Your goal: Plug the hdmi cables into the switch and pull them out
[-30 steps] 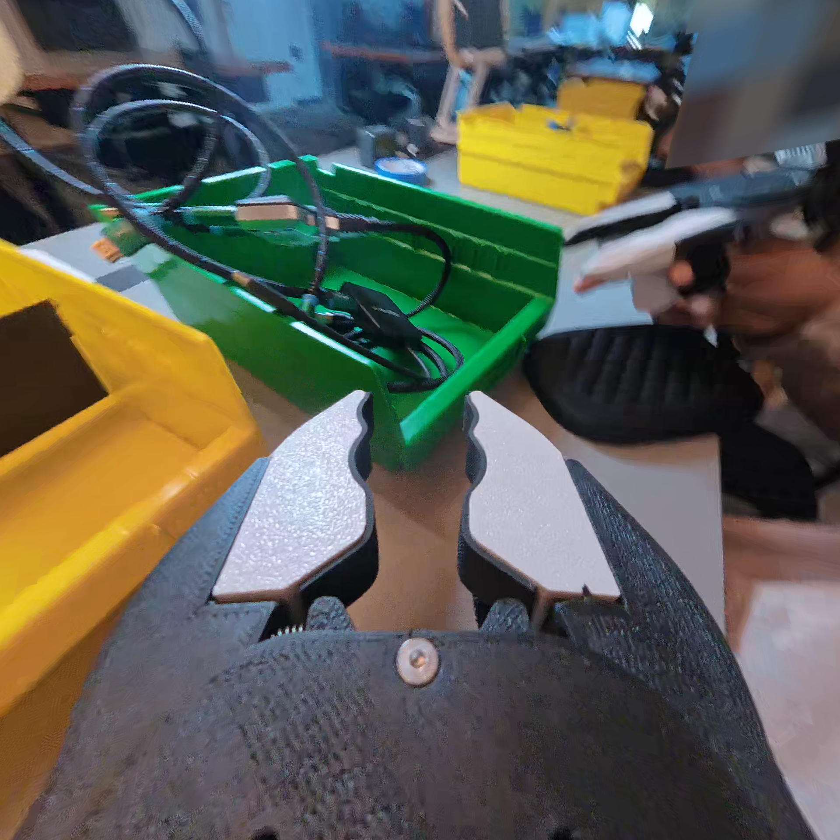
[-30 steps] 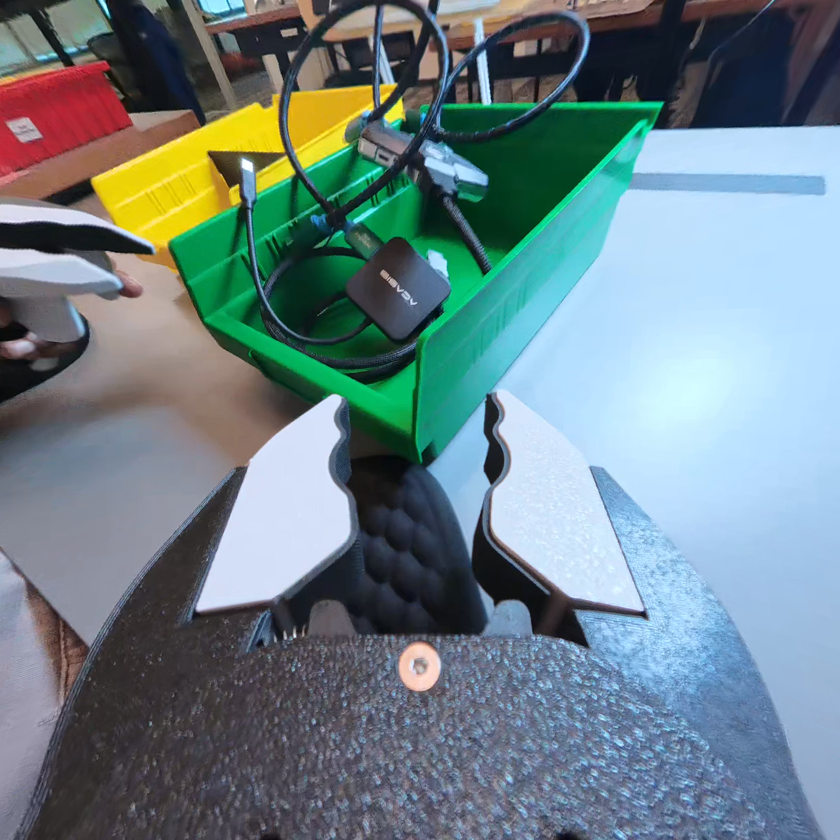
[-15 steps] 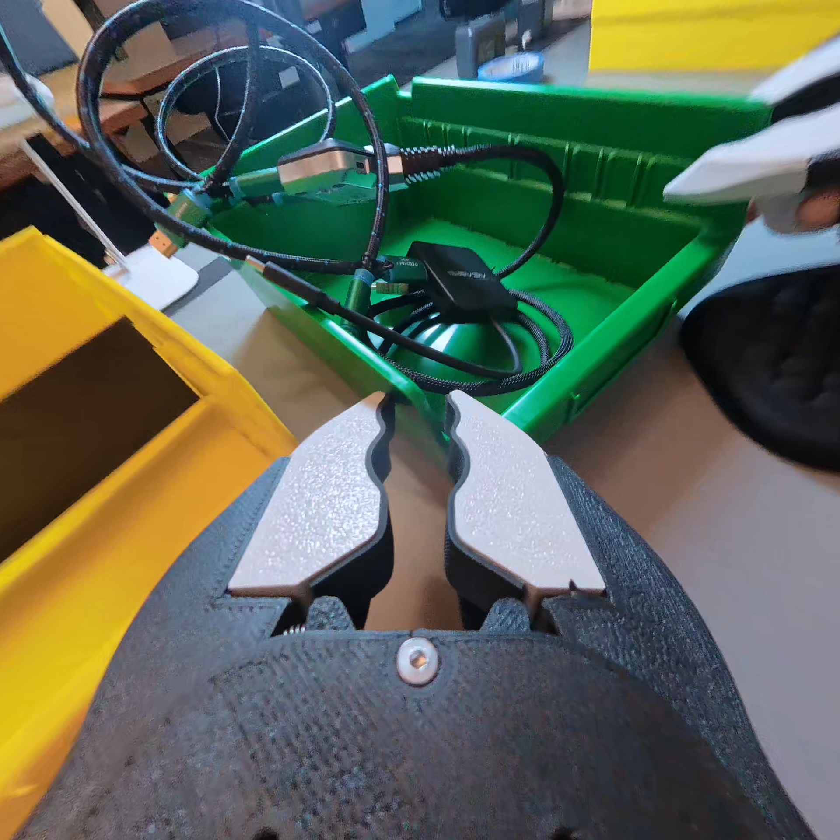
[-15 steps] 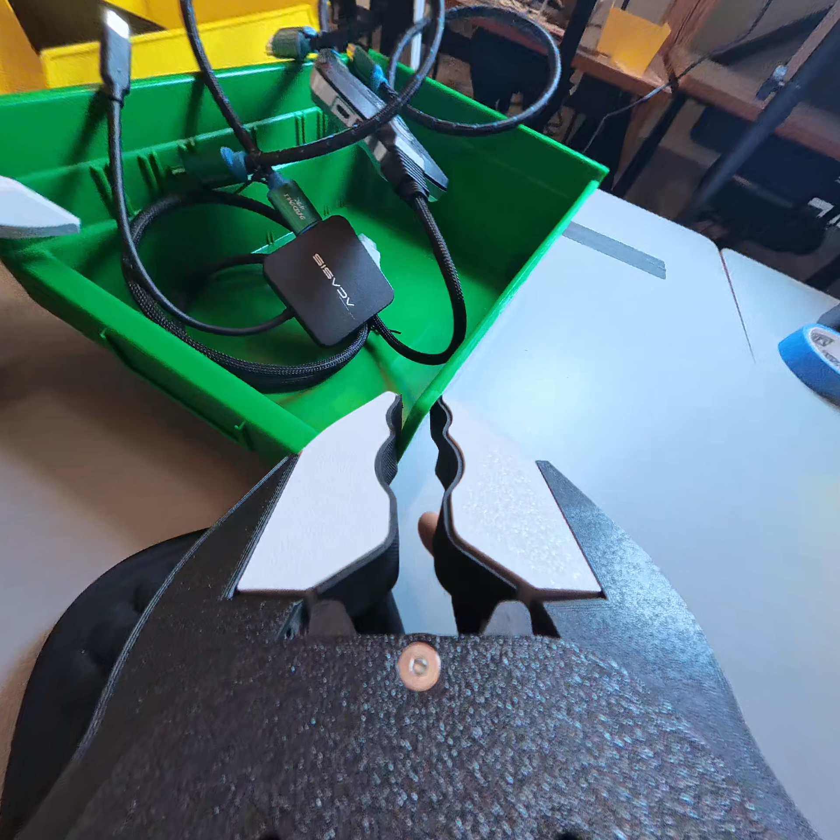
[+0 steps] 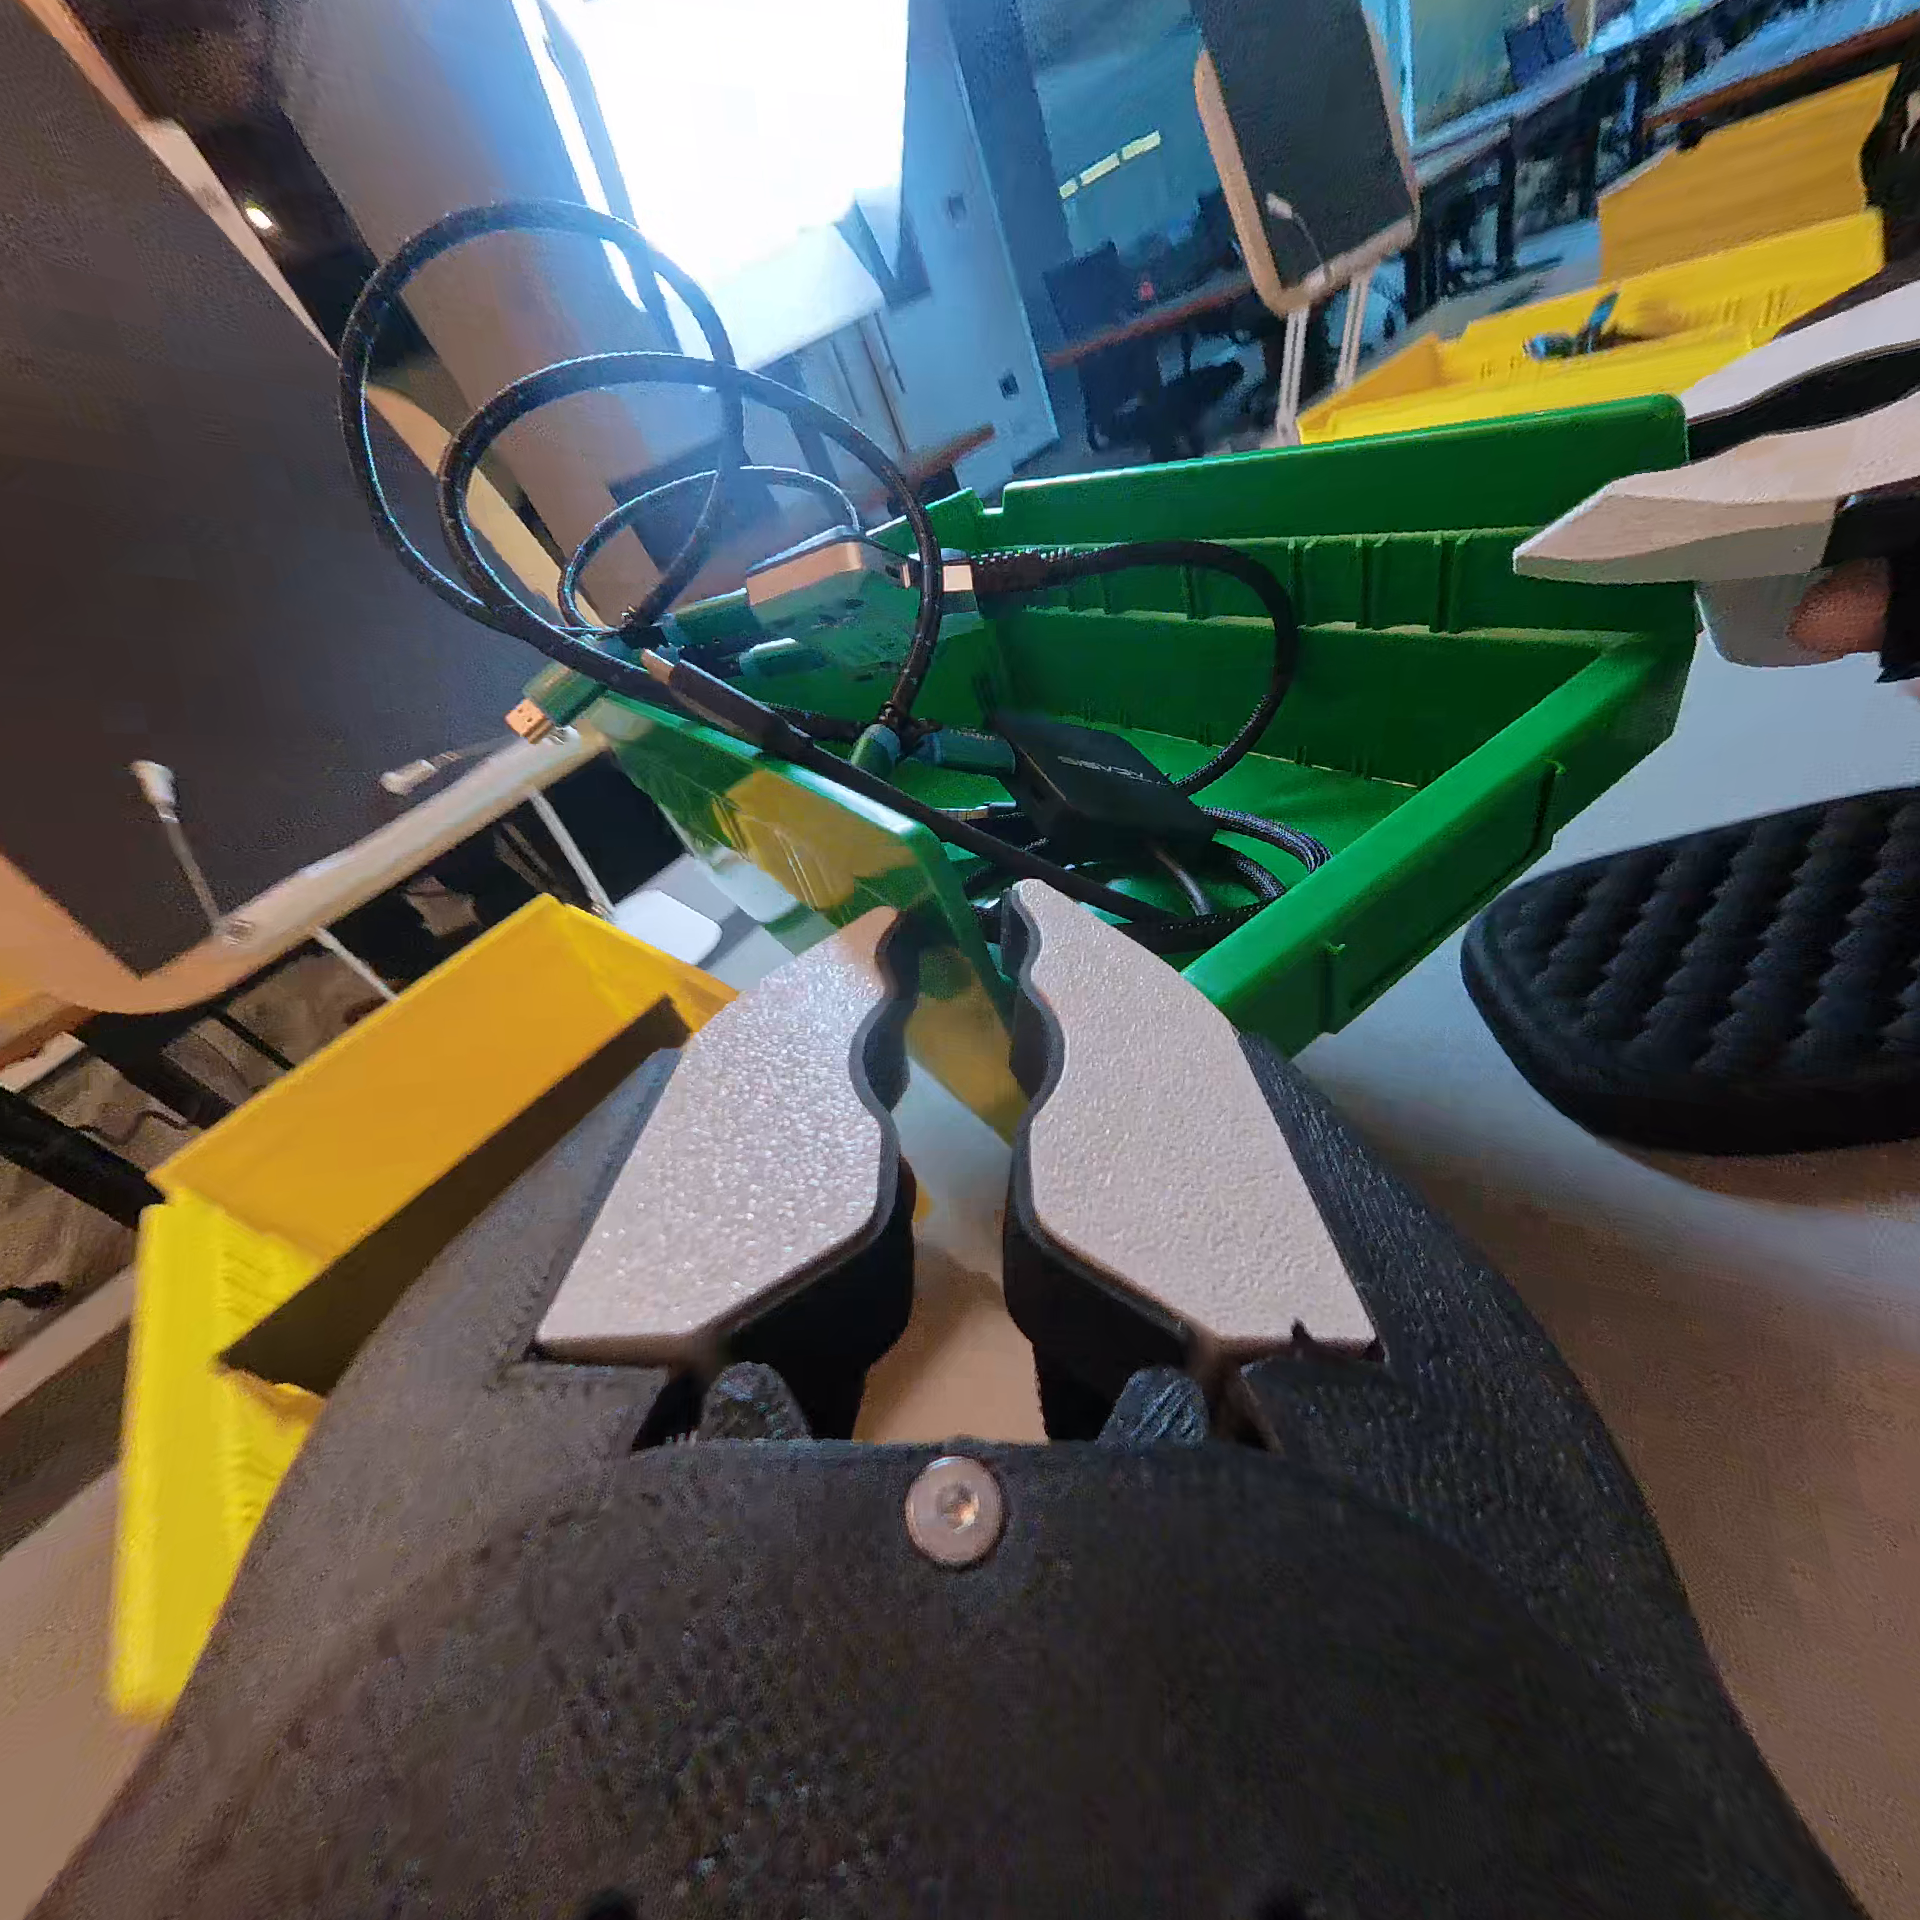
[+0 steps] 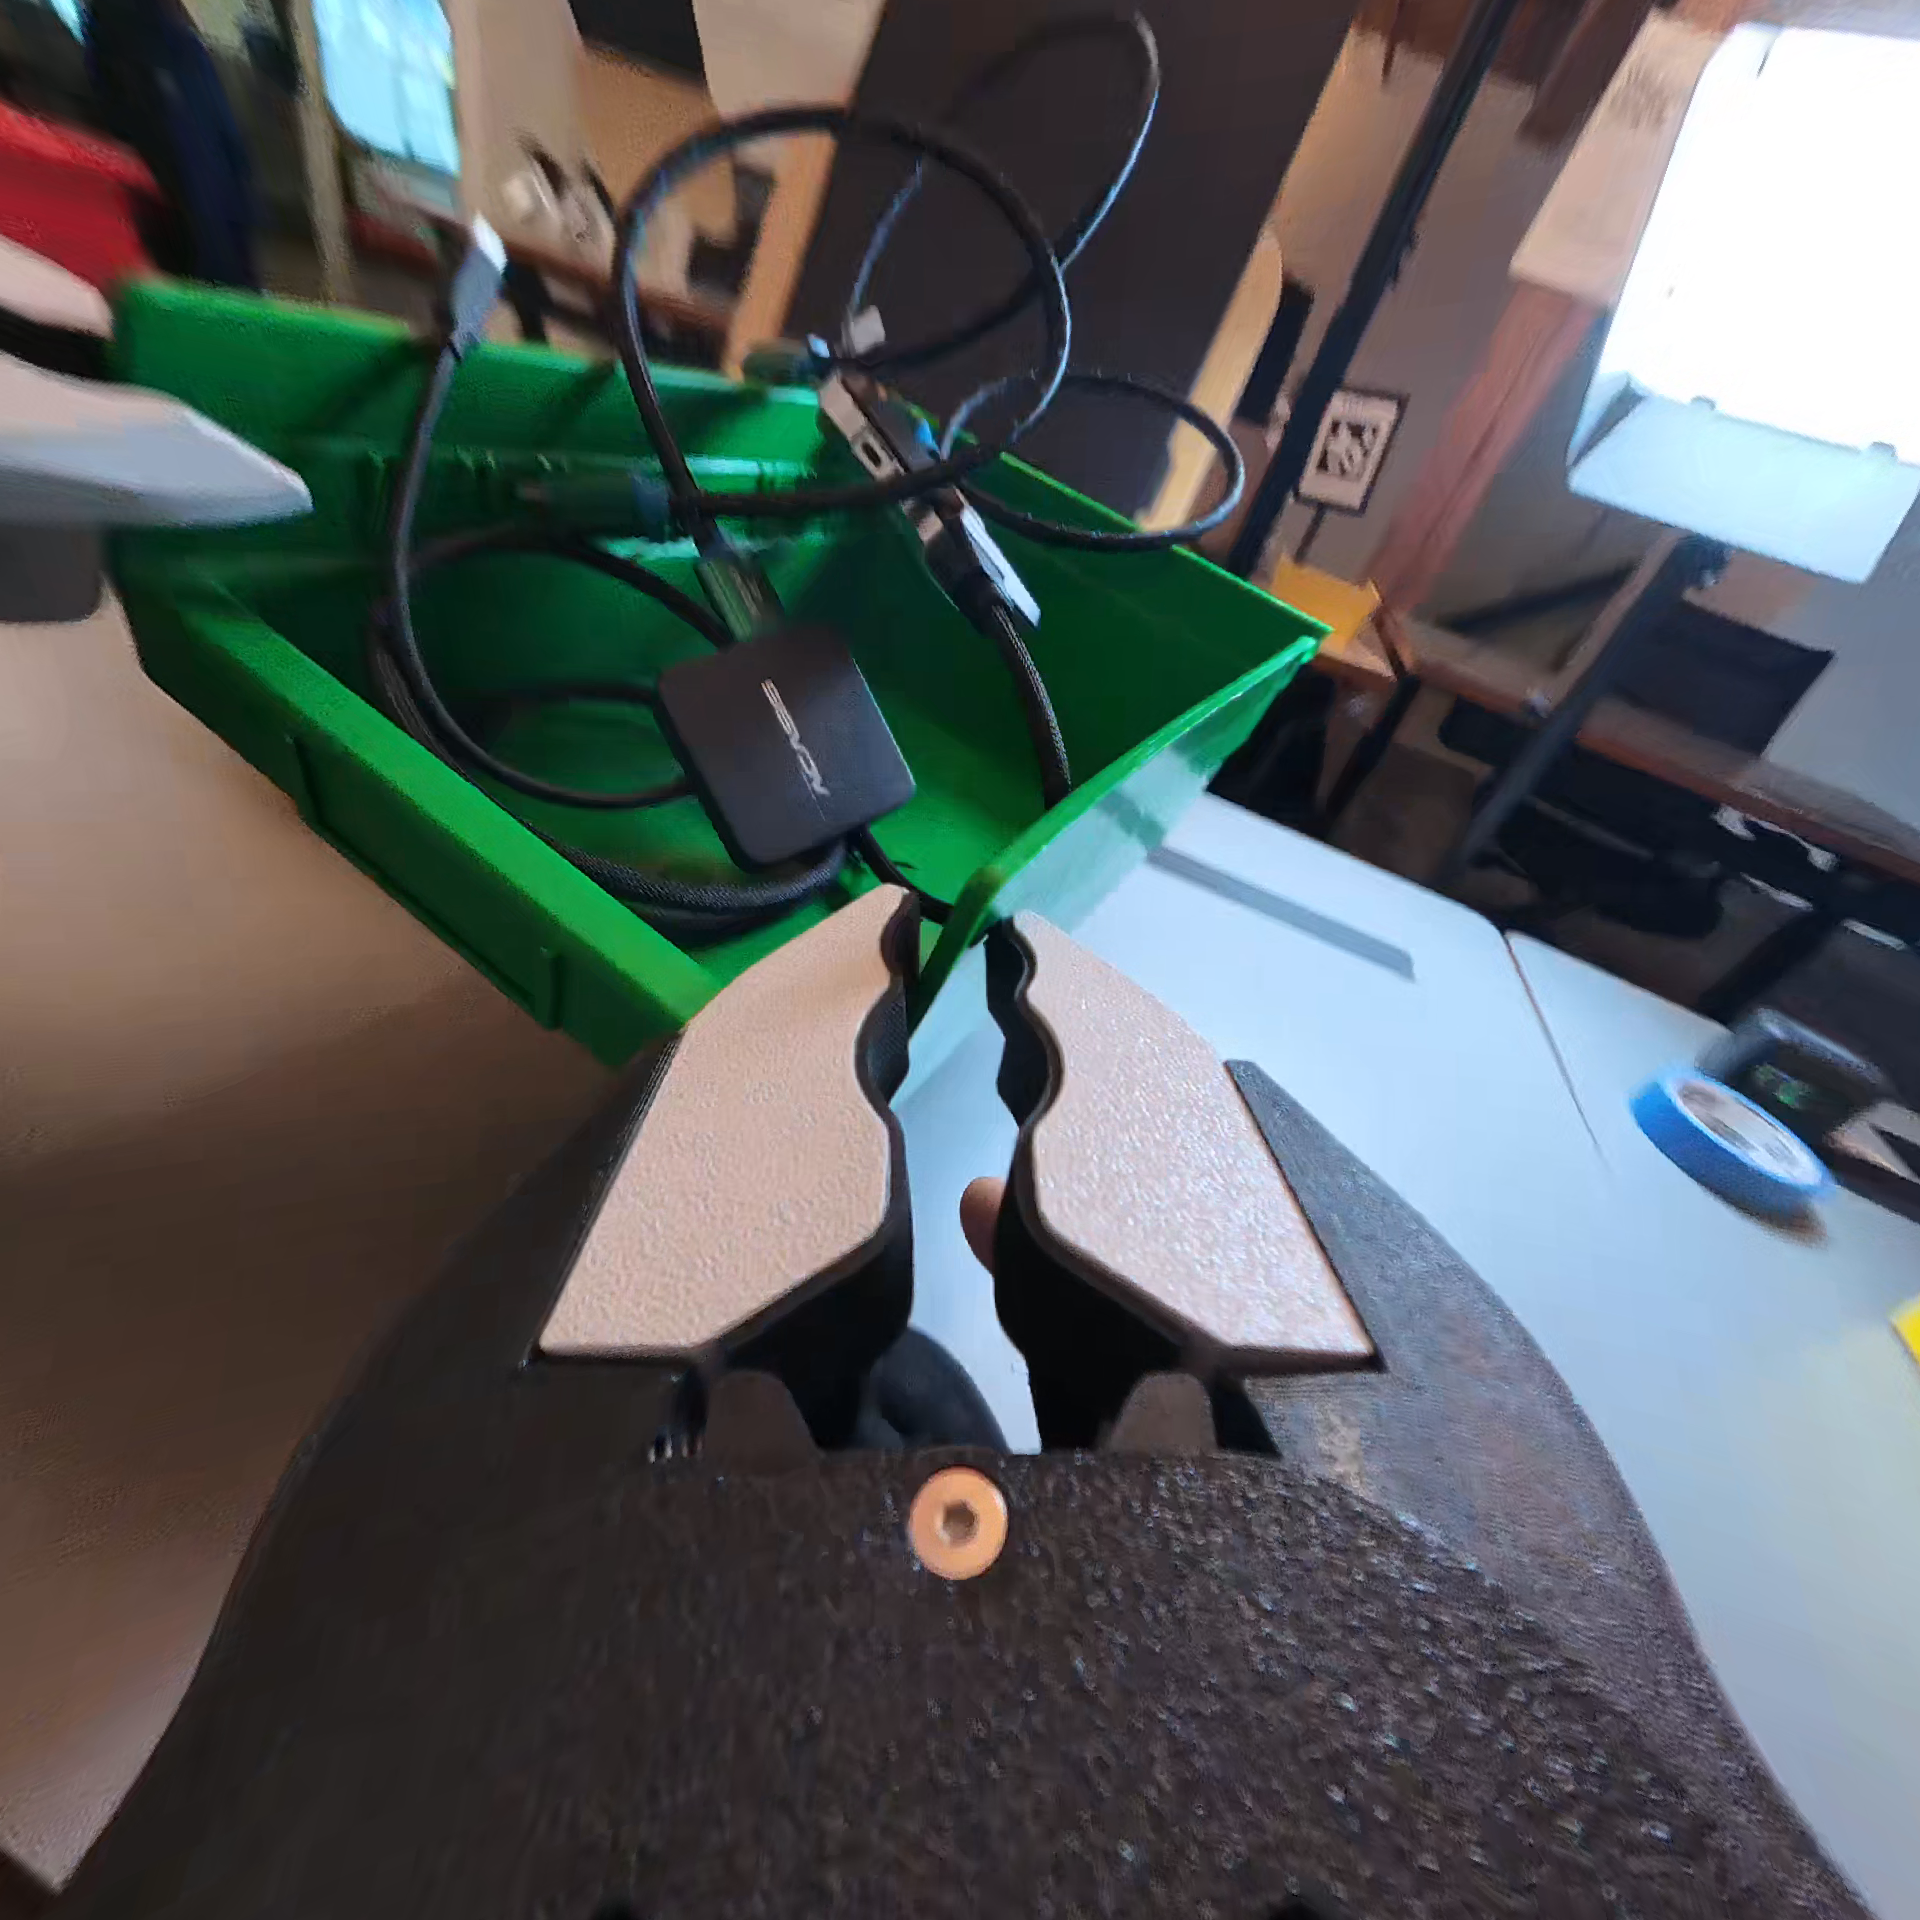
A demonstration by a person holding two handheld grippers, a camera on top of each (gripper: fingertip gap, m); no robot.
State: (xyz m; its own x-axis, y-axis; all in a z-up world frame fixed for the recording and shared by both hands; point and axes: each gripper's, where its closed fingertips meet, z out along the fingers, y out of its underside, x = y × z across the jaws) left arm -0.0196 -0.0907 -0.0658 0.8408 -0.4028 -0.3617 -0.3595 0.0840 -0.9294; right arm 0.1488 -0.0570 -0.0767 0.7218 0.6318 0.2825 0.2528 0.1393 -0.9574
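Observation:
A green bin (image 5: pixel 1403 665) holds a flat black switch (image 5: pixel 1101 790), a silver adapter (image 5: pixel 821 582) and several looped black braided cables (image 5: pixel 623 384). My left gripper (image 5: pixel 956 935) is shut on the bin's side wall at its near corner. My right gripper (image 6: pixel 951 925) is shut on the opposite side wall of the bin (image 6: pixel 416 810), also at the near corner. The switch (image 6: pixel 784 743) lies tilted inside, with cables (image 6: pixel 831 312) arching above the rim. Each gripper shows in the other's view: the right one (image 5: pixel 1714 509) and the left one (image 6: pixel 135 468).
A yellow bin (image 5: pixel 395 1091) stands close on the left. A black quilted pad (image 5: pixel 1714 977) lies to the right of the green bin. More yellow bins (image 5: pixel 1662 312) stand behind. A blue tape roll (image 6: pixel 1725 1143) sits on the grey table (image 6: pixel 1351 1091). Tip to tip, the grippers are about 20 cm apart.
Both grippers moved in to the green bin's near corners and closed on its side walls. The views now tip upward, showing more of the room behind the bin.

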